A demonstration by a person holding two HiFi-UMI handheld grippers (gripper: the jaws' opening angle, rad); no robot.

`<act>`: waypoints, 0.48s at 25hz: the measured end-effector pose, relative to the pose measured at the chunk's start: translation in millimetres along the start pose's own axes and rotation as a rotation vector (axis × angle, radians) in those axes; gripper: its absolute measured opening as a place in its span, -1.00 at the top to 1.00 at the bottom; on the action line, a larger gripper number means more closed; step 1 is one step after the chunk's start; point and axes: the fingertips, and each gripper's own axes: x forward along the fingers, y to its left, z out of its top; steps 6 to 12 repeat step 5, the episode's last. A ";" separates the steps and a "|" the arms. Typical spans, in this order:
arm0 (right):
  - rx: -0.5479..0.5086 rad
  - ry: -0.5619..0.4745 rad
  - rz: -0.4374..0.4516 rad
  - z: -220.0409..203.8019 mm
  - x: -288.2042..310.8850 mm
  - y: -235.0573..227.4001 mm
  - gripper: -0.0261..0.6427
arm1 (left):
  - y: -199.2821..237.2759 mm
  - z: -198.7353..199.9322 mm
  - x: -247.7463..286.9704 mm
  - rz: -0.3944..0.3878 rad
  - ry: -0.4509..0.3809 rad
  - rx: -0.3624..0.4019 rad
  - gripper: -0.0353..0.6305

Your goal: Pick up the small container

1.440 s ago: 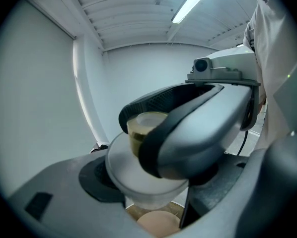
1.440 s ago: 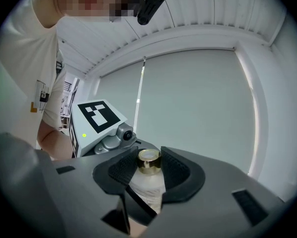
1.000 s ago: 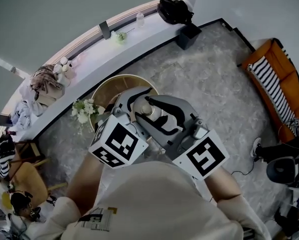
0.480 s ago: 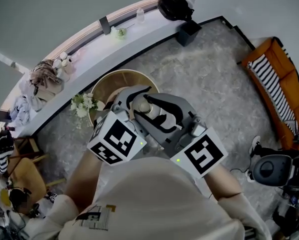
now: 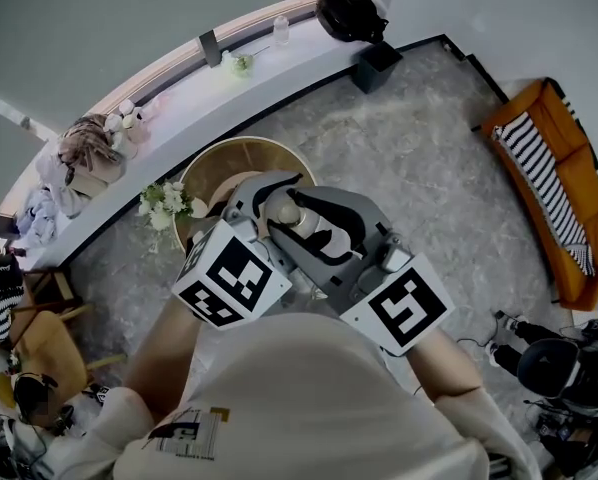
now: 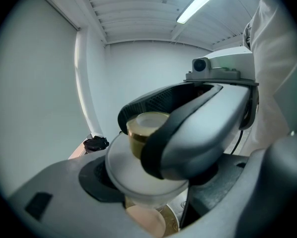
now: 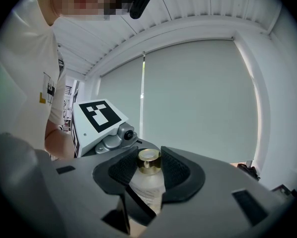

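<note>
At the far left of the head view, a bunch of white flowers (image 5: 164,208) stands at the edge of a round wooden table (image 5: 224,158). Just right of it, above the table, the left gripper (image 5: 267,198) reaches in from the person's lower left, its marker cube (image 5: 234,283) toward the camera. The small container (image 5: 285,211) is a frosted bottle with a gold cap (image 7: 149,161), and it is held off the table between the two tools. In the left gripper view, the wide frosted body (image 6: 138,170) sits between that gripper's own grey jaws, whose dark pads press against it from either side. The right gripper (image 5: 307,224) comes in from the lower right and crosses over the left one. In the right gripper view, its black ribbed pads (image 7: 171,170) close around the bottle's neck just under the cap, so both grippers pinch the same bottle. At the far right of the head view, an orange sofa (image 5: 569,213) with a striped throw stands on the grey floor (image 5: 419,138), well apart from the table
</note>
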 end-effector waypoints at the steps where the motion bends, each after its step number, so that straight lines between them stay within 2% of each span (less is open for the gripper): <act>1: 0.002 0.000 0.001 2.3 2.1 -1.9 0.50 | 3.0 1.4 -0.7 -0.001 0.000 -0.003 -0.14; 12: 0.011 -0.002 0.003 8.1 5.6 -5.0 0.50 | 8.1 4.8 -2.8 -0.003 0.004 -0.008 -0.14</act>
